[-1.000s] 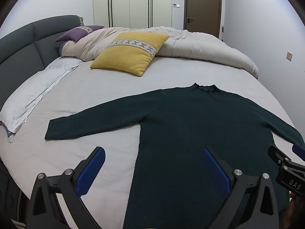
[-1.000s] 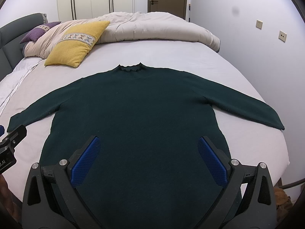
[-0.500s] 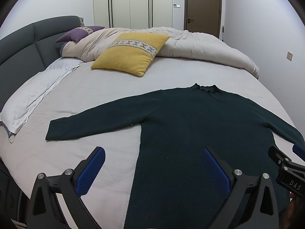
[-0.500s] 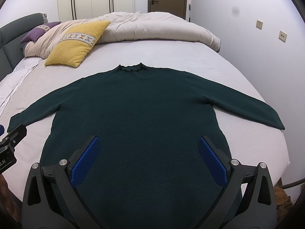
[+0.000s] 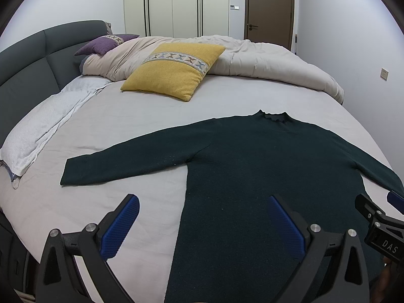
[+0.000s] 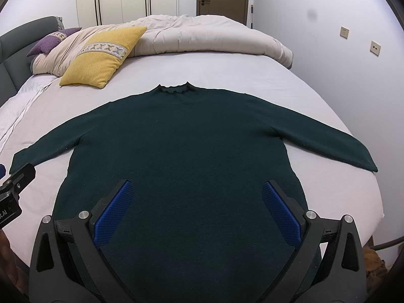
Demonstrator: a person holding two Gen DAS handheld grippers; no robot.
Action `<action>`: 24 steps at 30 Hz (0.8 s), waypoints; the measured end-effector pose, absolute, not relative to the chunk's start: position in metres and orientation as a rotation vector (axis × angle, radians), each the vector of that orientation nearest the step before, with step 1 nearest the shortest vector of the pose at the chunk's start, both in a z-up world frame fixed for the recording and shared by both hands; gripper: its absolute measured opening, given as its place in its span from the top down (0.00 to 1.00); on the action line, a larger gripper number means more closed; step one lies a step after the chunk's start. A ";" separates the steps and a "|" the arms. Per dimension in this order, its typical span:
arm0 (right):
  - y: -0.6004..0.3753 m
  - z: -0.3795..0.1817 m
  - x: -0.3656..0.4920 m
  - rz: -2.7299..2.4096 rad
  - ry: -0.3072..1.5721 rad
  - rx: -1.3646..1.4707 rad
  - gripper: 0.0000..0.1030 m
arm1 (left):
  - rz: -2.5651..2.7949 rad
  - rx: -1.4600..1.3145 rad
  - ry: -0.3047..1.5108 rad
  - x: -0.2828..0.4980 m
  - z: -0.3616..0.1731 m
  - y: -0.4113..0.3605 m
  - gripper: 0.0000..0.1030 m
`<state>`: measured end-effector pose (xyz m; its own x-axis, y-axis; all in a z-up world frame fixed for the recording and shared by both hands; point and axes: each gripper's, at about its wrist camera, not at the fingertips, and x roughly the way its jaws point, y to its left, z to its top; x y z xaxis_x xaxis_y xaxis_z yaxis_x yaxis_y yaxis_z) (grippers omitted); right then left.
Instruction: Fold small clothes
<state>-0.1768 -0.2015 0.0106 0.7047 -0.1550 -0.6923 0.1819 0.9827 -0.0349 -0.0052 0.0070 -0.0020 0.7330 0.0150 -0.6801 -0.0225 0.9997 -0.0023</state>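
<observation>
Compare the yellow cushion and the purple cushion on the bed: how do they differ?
The yellow cushion lies on the bare sheet, leaning against the rolled duvet; the purple cushion sits on top of the duvet, close to the headboard. The yellow cushion is nearer to the dark green sweater; the purple cushion is farther and partly hidden. Both carry a similar patterned band.

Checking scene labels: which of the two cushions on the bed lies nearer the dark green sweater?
The yellow cushion with the patterned band, resting on the sheet. The purple cushion sits farther back by the grey headboard.
</observation>
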 end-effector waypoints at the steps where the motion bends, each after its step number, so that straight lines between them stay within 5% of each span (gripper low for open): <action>1: -0.201 0.011 -0.177 -0.187 0.767 0.036 0.00 | 0.020 -0.011 0.748 -0.005 -0.002 0.007 0.00; 24: -0.199 0.006 -0.174 -0.185 0.771 0.034 0.00 | 0.021 -0.010 0.749 -0.005 -0.002 0.006 0.00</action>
